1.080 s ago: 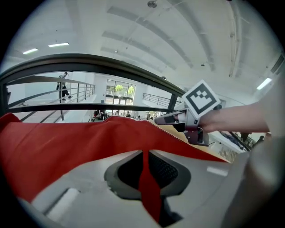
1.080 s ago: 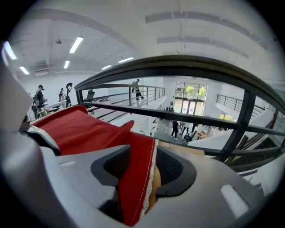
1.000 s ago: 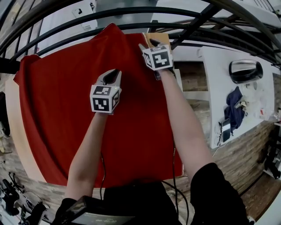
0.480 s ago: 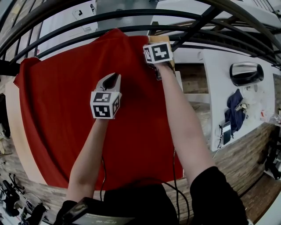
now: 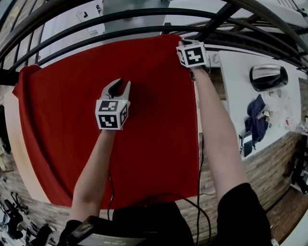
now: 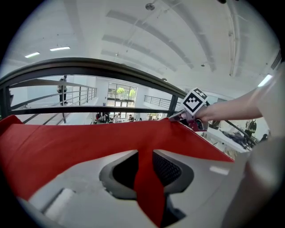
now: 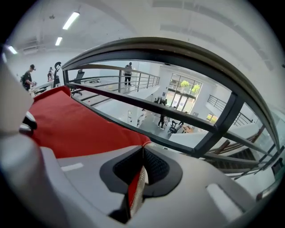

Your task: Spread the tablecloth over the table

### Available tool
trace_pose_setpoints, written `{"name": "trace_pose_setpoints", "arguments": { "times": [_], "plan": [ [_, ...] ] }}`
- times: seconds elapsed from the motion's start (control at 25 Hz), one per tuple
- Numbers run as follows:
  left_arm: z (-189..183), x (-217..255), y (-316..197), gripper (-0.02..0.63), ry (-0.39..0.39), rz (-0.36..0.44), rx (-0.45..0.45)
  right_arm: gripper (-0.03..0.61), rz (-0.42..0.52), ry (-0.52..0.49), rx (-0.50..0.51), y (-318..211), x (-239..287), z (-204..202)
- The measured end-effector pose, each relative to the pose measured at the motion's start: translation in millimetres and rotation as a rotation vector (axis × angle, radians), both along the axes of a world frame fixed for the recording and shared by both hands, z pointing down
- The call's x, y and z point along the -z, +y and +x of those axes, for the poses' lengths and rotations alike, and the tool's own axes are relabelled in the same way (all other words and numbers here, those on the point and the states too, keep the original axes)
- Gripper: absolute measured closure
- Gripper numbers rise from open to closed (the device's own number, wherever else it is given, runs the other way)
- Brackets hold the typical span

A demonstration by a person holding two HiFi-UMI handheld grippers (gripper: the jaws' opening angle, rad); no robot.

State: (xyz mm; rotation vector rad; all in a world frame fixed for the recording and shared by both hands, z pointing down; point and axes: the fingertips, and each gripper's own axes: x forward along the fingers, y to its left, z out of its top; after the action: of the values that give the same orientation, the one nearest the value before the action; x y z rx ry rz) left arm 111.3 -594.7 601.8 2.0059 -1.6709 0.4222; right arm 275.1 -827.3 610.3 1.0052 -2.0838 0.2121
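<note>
red tablecloth (image 5: 144,129) lies spread flat over the worktop (image 5: 23,163) and covers nearly all of it; only a pale strip of worktop shows bare along the tablecloth's left edge. the tablecloth's far left corner is humped up a bit, the rest looks smooth. right hand-held gripper (image 5: 183,43) sits at the tablecloth's far right corner, with the right arm stretched along the tablecloth's right edge. its jaws have just been closing and are clenched on that corner: the right gripper view shows a thin fold of red with a pale underside pinched between them. left hand-held gripper (image 5: 118,87) is over the middle of the tablecloth, a little toward the far side, pointing away from the person and angled down. its jaws have just been opening; they stand a little apart, released. in the left gripper view a strip of the red tablecloth shows in the gap between them, not squeezed. black railing (image 5: 144,12) runs just beyond the tablecloth's far edge. a black cable (image 5: 199,192) hangs beside the tablecloth's right edge, near the person. to the right of the tablecloth, apart from it, stands a second white worktop (image 5: 236,105) with a dark blue bundle (image 5: 257,117) and a shiny dark rounded thing (image 5: 268,77) on it.
</note>
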Motion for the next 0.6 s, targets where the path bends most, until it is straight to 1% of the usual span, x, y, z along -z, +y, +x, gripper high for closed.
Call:
{"name": "trace_pose_setpoints", "arguments": {
  "times": [0.08, 0.12, 0.16, 0.2, 0.24, 0.28, 0.36, 0.4, 0.44, 0.52, 0.6],
  "plan": [
    [2.7, -1.2, 0.0, 0.518, -0.013, -0.004, -0.002, 0.561, -0.003, 0.058, 0.009, -0.5, -9.6, 10.4],
    [3.7, -1.7, -0.4, 0.517, -0.017, -0.005, -0.005, 0.518, 0.006, 0.096, -0.008, -1.1, -13.7, 20.2],
    [3.8, -1.7, -0.7, 0.517, -0.017, -0.005, -0.008, 0.426, 0.012, 0.104, -0.029, -0.4, -15.1, 28.9],
    [2.5, -1.5, -0.1, 0.517, -0.016, -0.003, -0.007, 0.406, 0.012, 0.069, -0.04, 4.2, -14.0, 32.8],
    [0.3, -0.9, 2.1, 0.517, -0.015, 0.002, -0.002, 0.426, 0.017, 0.005, -0.032, 12.6, -11.0, 32.1],
    [-2.1, 0.2, 6.2, 0.517, -0.016, 0.01, 0.007, 0.426, 0.029, -0.054, -0.013, 24.5, -7.7, 31.0],
    [-3.6, 3.0, 18.3, 0.517, -0.027, 0.03, 0.02, 0.434, 0.045, -0.115, 0.026, 56.0, -4.3, 35.4],
    [-2.4, 4.3, 25.5, 0.517, -0.036, 0.033, 0.021, 0.48, 0.042, -0.14, 0.046, 73.3, -3.3, 37.4],
    [-0.2, 5.1, 33.1, 0.517, -0.047, 0.03, 0.021, 0.557, 0.032, -0.167, 0.069, 90.1, -2.0, 37.6],
    [6.7, 4.6, 49.1, 0.517, -0.066, 0.007, 0.022, 0.568, 0.007, -0.193, 0.117, 118.7, -2.8, 36.4],
    [15.1, 3.6, 64.6, 0.52, -0.075, -0.015, 0.024, 0.569, -0.02, -0.16, 0.155, 136.3, -13.9, 37.1]
  ]
}}
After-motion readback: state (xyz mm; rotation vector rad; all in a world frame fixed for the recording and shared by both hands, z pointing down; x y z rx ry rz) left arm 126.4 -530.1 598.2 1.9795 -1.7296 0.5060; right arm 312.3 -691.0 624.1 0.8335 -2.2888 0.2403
